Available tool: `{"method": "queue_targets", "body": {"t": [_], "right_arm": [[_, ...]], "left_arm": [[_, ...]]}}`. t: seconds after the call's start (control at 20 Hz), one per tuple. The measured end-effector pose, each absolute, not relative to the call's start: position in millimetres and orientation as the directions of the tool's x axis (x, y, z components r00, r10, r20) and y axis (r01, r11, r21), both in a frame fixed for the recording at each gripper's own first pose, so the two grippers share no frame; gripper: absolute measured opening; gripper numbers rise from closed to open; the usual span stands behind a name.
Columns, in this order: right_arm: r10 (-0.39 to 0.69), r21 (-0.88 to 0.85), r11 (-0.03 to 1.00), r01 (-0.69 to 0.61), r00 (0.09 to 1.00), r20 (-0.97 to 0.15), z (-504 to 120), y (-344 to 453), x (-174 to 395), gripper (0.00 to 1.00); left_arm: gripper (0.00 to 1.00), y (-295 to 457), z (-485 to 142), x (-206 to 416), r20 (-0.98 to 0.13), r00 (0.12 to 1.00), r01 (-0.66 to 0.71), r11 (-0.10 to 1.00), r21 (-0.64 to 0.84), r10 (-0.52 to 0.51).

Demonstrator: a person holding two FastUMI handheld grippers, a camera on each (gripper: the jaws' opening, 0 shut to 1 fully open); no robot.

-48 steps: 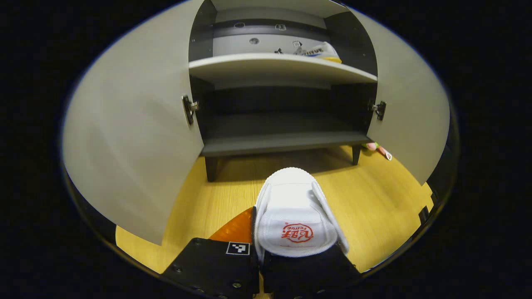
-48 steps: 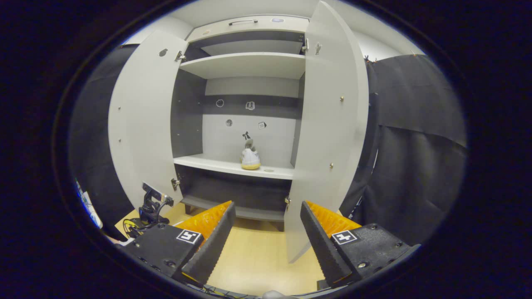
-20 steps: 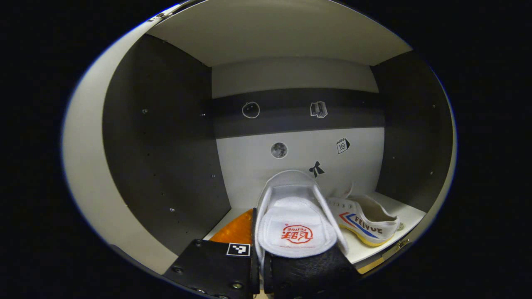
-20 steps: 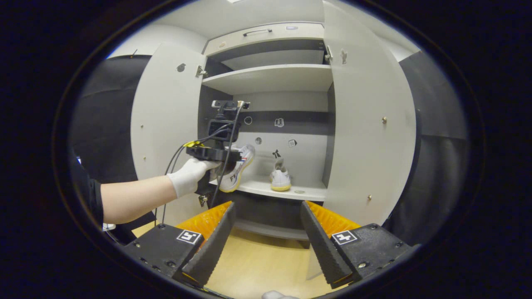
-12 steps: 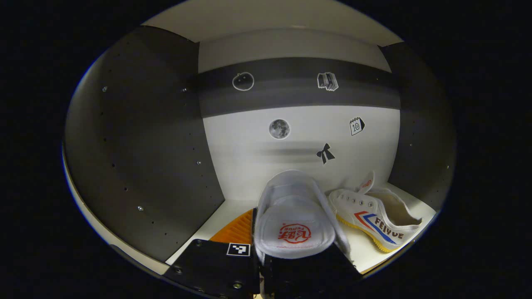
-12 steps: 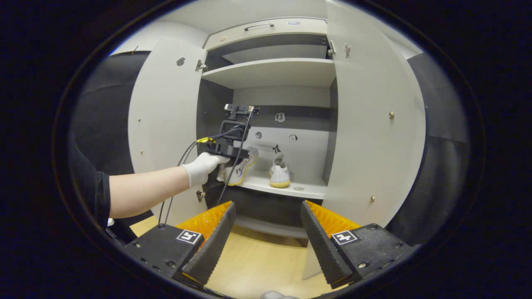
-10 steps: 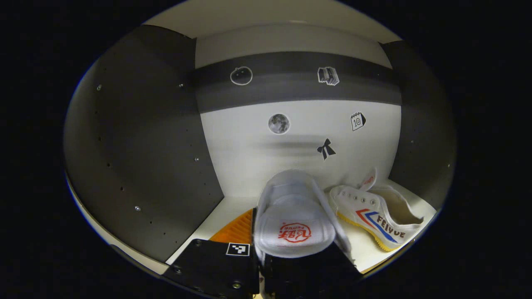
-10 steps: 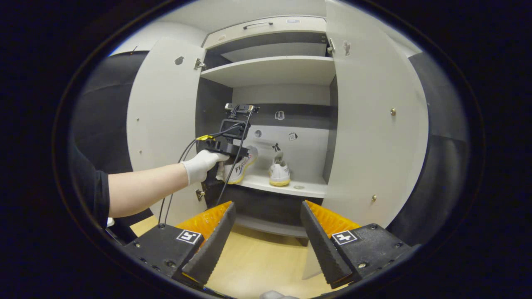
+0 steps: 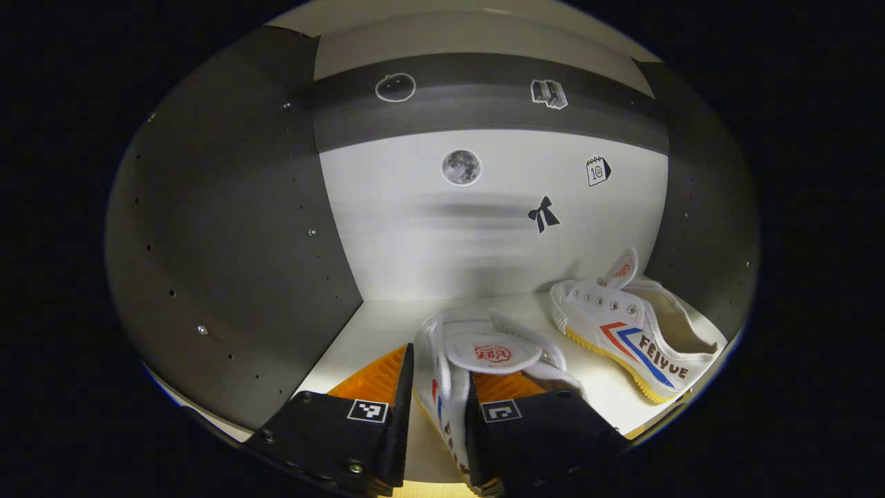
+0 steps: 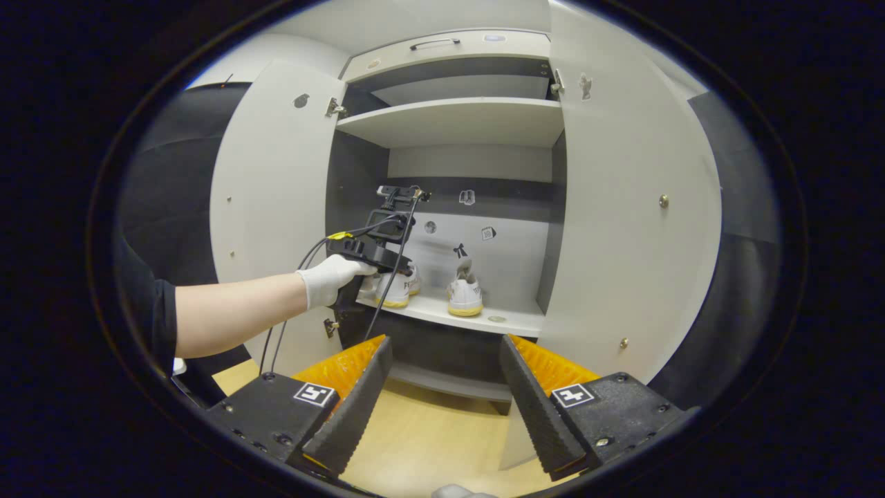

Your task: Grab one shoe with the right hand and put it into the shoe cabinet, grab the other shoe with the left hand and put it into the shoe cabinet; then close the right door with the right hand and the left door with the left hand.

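Now left gripper [image 9: 435,415] opened; shoe [image 9: 477,360] dropped onto shelf [image 9: 373,325].

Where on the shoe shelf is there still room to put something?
On the shelf, the bare patch lies between the dark left wall and the shoe at the left gripper. The right side is crowded: the second shoe sits there.

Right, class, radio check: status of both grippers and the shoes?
Left hand-held gripper astride second shoe on shelf. Right hand-held gripper open, empty. First shoe placed. Both doors open.
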State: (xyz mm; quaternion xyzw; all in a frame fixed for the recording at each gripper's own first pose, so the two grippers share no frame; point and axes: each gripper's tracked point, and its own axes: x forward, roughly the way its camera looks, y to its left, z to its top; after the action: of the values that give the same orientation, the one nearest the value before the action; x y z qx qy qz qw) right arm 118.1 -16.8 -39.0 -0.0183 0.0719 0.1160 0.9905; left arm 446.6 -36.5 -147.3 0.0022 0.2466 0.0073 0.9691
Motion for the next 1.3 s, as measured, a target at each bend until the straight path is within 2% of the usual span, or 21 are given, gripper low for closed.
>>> {"method": "queue_targets", "body": {"t": [0.05, 0.15, 0.25, 0.3, 0.35, 0.4, 0.45, 0.85, 1.15, 1.3], "right_arm": [[0.222, -0.022, 0.974, -0.228, 0.964, -0.149, -39, -17, 119, 0.99], [0.225, -0.026, 0.973, -0.231, 0.963, -0.147, -37, -16, 118, 0.99], [0.224, -0.027, 0.973, -0.23, 0.964, -0.145, -36, -15, 118, 0.99], [0.221, -0.026, 0.974, -0.227, 0.965, -0.139, -35, -14, 117, 0.99], [0.219, -0.025, 0.974, -0.224, 0.966, -0.134, -33, -14, 117, 0.99], [0.218, -0.024, 0.974, -0.224, 0.967, -0.133, -33, -13, 117, 0.99], [0.218, -0.024, 0.974, -0.223, 0.967, -0.135, -34, -12, 116, 0.99], [0.21, -0.021, 0.976, -0.216, 0.965, -0.154, -43, -10, 106, 0.99], [0.193, 0.005, 0.981, -0.195, 0.967, -0.168, -48, -20, 109, 0.99], [0.184, -0.004, 0.982, -0.186, 0.971, -0.153, -44, -21, 109, 0.99]], "left_arm": [[0.58, -38, -143, 445, -0.466, 0.885, 0.0, 1.0, -0.004, -0.001], [0.55, -37, -131, 441, -0.436, 0.9, 0.007, 1.0, 0.004, -0.005], [0.52, -21, -122, 435, -0.394, 0.917, -0.038, 0.997, 0.06, 0.058], [0.6, -13, -116, 432, -0.367, 0.926, -0.065, 0.995, 0.073, 0.087], [0.96, -7, -112, 430, -0.345, 0.933, -0.081, 0.994, 0.069, 0.1], [0.91, -4, -113, 428, -0.334, 0.937, -0.093, 0.994, 0.051, 0.104], [0.98, -1, -113, 428, -0.323, 0.94, -0.105, 0.994, 0.03, 0.109], [0.96, -15, -105, 432, -0.264, 0.963, -0.077, 0.995, -0.06, 0.059], [0.96, -3, -77, 431, -0.155, 0.982, -0.114, 0.993, -0.036, 0.107], [0.96, -7, -56, 413, -0.109, 0.989, -0.103, 0.994, -0.046, 0.098]]}}
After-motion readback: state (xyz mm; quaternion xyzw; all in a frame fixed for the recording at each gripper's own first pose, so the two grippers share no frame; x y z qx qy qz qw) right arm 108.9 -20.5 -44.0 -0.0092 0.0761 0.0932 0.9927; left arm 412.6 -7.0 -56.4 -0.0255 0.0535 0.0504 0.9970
